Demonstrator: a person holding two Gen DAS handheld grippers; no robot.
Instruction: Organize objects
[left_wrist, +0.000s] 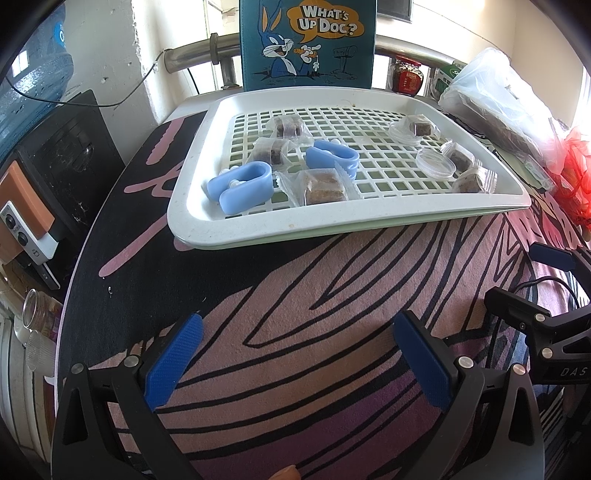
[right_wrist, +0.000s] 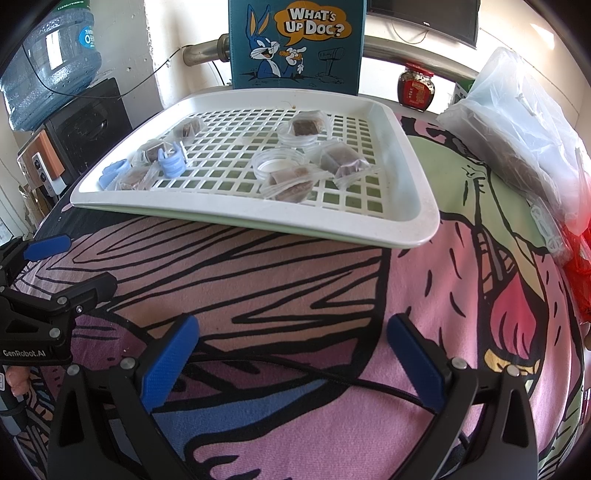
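Wrapped snack squares, approx six of 'em, lie scattered on the white grid tray (left_wrist: 192, 225), straight ahead of both tools and well beyond the fingertips. Nearest one (left_wrist: 325, 186) to the left gripper (left_wrist: 295, 363) sits just inside the tray's near rim, w/ a blue clip (left_wrist: 242, 186) beside it on the left and a second blue clip (left_wrist: 332, 157) just behind. From the right gripper (right_wrist: 293, 363), two wrapped squares (right_wrist: 291, 182) overlap near the tray's front, a clear round lid (right_wrist: 277, 162) touching them, another clear lid (right_wrist: 295, 136) further back.

Handling, my guess: those packets look light, crinkly film over a firm block, so slippery at the edges. Pinch across the block itself, not the loose sealed ends. Clips look stiff plastic, easy to grab across the body. Lids look thin, flat and prob fiddly to lift off the grid.

Both tools hang over the patterned cloth (left_wrist: 332, 280), jaws spread wide, nothing between them. Behind the tray stands a cartoon rabbit box (left_wrist: 308, 42); a plastic bag (right_wrist: 517, 122) lies off to the right.
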